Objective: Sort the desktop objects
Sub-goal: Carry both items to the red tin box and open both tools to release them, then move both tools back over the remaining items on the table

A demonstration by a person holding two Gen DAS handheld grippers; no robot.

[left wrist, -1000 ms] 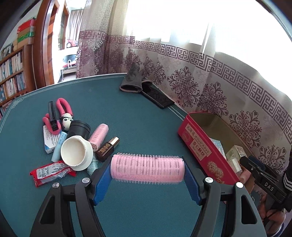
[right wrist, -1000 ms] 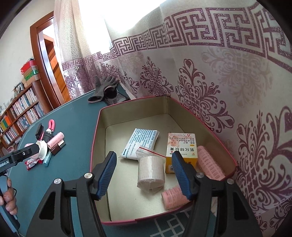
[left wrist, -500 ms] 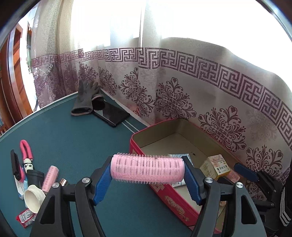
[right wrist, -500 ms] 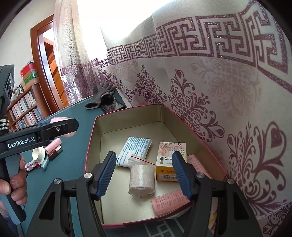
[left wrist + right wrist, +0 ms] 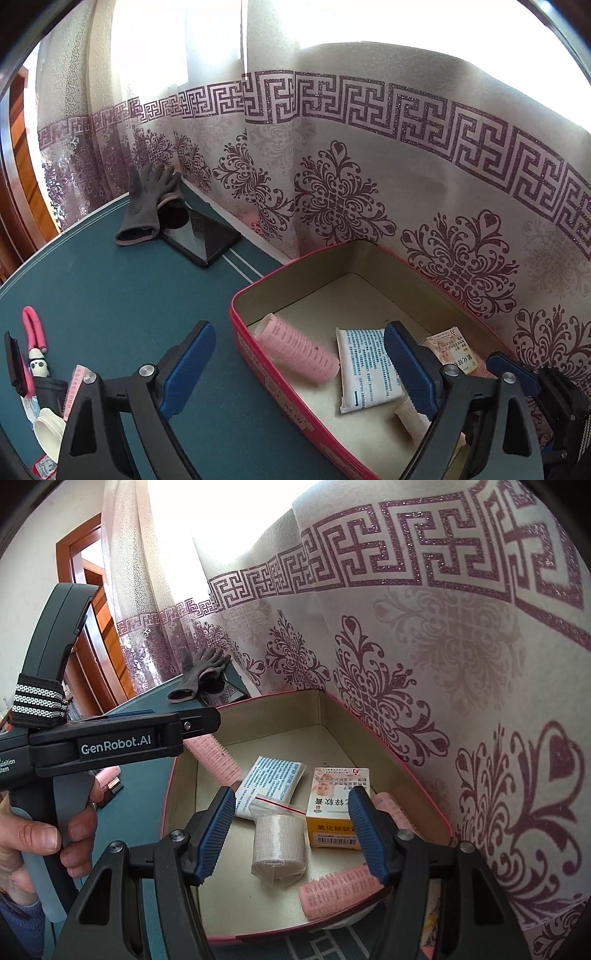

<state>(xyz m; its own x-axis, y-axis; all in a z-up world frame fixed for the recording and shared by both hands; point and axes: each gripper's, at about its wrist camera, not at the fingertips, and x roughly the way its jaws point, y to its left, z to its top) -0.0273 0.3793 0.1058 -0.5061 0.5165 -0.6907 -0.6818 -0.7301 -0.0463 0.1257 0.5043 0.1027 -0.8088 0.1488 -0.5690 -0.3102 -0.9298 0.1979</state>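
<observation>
The left gripper [image 5: 299, 365] is opening its blue-padded jaws, and the ribbed pink cylindrical hair roller [image 5: 297, 352] is lying free of the pads, blurred, inside the red rectangular tin box [image 5: 258, 354] by its near wall. The right gripper [image 5: 293, 830] is hovering unclenched and empty over a beige bandage roll [image 5: 279, 845] in that box.

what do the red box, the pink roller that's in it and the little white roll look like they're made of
Red rectangular box: probably thin tin, judging by its sharp rolled rim and matte cream lining; stiff card is possible.
Pink cylindrical hair roller: looks like plastic, with rows of small bristly ridges; it is blurred here.
Small white roll: seems woven gauze or elastic bandage, given its fine cloth texture and soft, slightly squashed edges.
</observation>
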